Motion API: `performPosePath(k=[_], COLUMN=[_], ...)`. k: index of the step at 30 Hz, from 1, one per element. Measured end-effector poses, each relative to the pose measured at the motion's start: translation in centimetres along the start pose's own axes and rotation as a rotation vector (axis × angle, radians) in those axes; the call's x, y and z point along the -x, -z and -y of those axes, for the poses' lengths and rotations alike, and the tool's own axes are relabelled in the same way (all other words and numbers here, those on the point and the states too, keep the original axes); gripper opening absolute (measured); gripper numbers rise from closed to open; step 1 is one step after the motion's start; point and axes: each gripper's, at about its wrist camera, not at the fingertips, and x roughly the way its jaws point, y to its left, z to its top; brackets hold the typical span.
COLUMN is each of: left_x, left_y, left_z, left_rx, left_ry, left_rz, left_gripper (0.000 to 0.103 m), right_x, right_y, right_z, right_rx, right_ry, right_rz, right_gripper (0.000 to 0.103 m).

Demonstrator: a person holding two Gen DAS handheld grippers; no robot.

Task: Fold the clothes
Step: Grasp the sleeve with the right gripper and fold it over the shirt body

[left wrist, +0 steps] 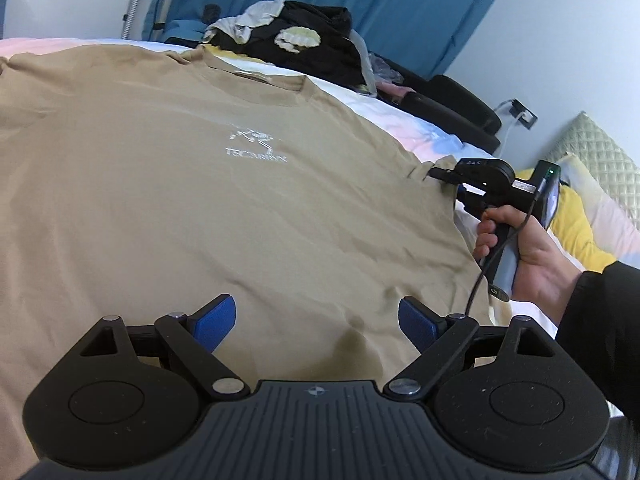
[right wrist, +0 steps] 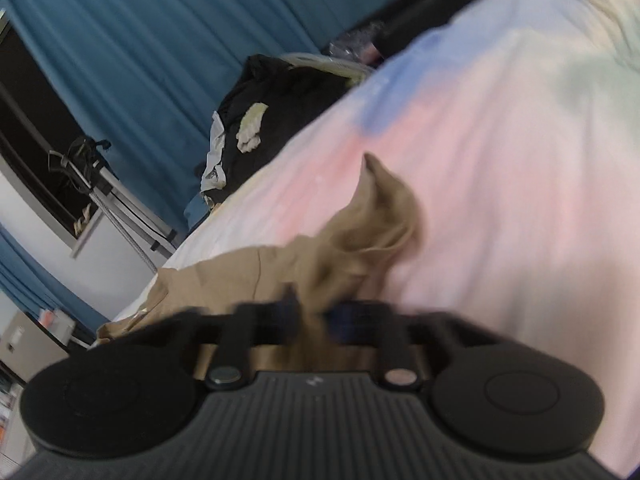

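Here I have the tan T-shirt [left wrist: 224, 208] spread flat, chest print up, on the pastel bed cover [right wrist: 500, 168], with a dark clothes pile [left wrist: 304, 44] at twelve o'clock past its collar. My left gripper [left wrist: 316, 326] hangs over the hem, jaws spread wide with nothing between them. My right gripper [right wrist: 312, 318] is pinching the sleeve at the shirt's three o'clock edge, the cloth bunched between the pads.

The right claw [right wrist: 312, 316] pinches the tan shirt's sleeve [right wrist: 360, 236] over the pastel bedspread [right wrist: 500, 160].
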Motion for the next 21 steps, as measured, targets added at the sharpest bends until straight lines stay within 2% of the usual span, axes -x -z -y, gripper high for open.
performPosePath(k=[5,8,11,16,21], left_x=[1.5,2.7,3.5,5.0,5.3], left_y=[-0.7,-0.9,-1.3,-1.9,-2.4], left_z=[-0.6,-1.0,-2.0,-4.0,-6.5], left_rx=[-0.005,-0.027,0.005,0.061,0.122], left_ry=[-0.013,-0.042,-0.057,-0.097,-0.142], left_rz=[0.054,0.107,0.133,0.196,0.218], left_gripper=[0.091,0.091,0.091,0.091,0.091], right_x=[1.0,1.6,1.7,-0.7,-5.1], right_y=[-1.1,-1.8,-1.0,4.2,11.7], right_z=[-3.7,-7.5,-12.1,-19.2,-22.7], right_rx=[0.087,0.142,0.209,0.393,0.59], right_ry=[-0.029,-0.069,-0.119,-0.177,-0.163], right_rz=[0.066,0.118,0.128,0.041,-0.105], right_gripper=[0.008,0.008,0.008,0.008,0.01])
